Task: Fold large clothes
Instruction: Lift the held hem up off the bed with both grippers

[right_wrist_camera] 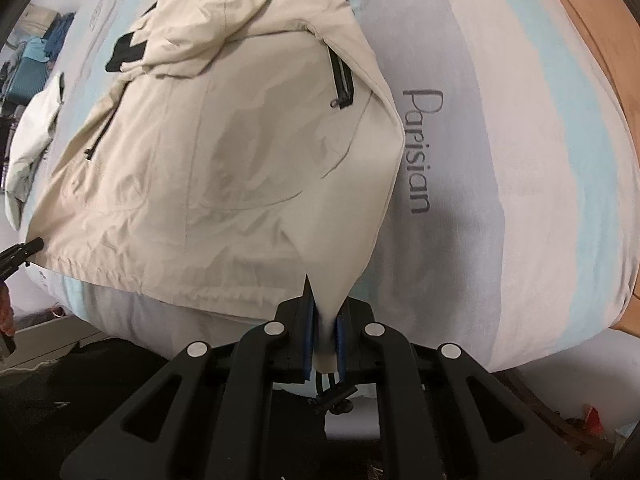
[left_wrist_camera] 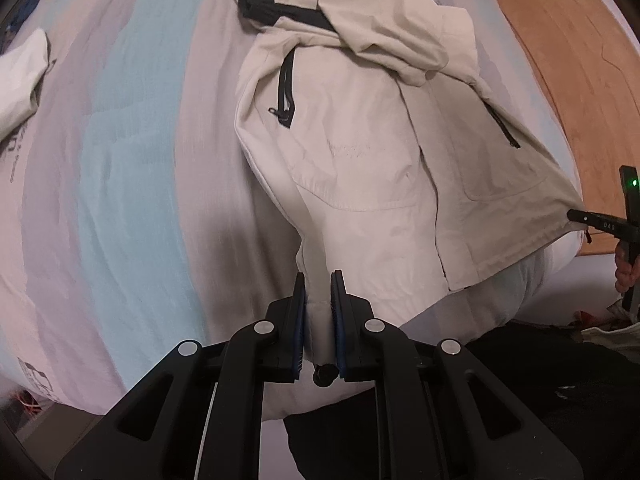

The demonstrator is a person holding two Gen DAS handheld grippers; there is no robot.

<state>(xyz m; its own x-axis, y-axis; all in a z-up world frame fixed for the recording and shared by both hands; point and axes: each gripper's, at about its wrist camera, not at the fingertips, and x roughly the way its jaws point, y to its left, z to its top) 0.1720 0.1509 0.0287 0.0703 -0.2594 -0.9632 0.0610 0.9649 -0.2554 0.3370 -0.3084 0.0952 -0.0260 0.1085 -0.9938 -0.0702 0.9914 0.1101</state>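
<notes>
A cream jacket (left_wrist_camera: 360, 128) lies on a bed (left_wrist_camera: 132, 140) with a striped cover of pale blue, grey and pink, and both claws grip its near hem.

In the left wrist view, the left claw (left_wrist_camera: 319, 280) points steeply down and is clenched on a bunched corner of the hem; the cloth runs between the blue pads (left_wrist_camera: 338, 312) and a black cord stopper (left_wrist_camera: 325, 374) hangs just below them. From that corner the jacket rises away from the claw, across the bed, to its folded sleeves and black cuff (left_wrist_camera: 256, 0) at the far end. A zip pocket (left_wrist_camera: 286, 92) shows on the front panel. At the right edge of this view the right claw (left_wrist_camera: 576, 215) pinches the other hem corner, with a green light on its body just above. A second pale garment (left_wrist_camera: 24, 80) lies well apart on the left of the bed. A wooden floor (left_wrist_camera: 560, 60) shows to the right.

In the right wrist view, the right claw (right_wrist_camera: 323, 312) points straight down and is clamped shut on the hem corner, the cloth drawn into a tight funnel between its pads (right_wrist_camera: 309, 328). The jacket (right_wrist_camera: 200, 140) spreads up and to the left from the claw, its hem stretched taut toward the left claw (right_wrist_camera: 38, 244) at the left edge. Beside the jacket's right edge the cover bears the word "Parisian" (right_wrist_camera: 420, 152). The hem between the two claws hangs clear of the bed's near edge.
</notes>
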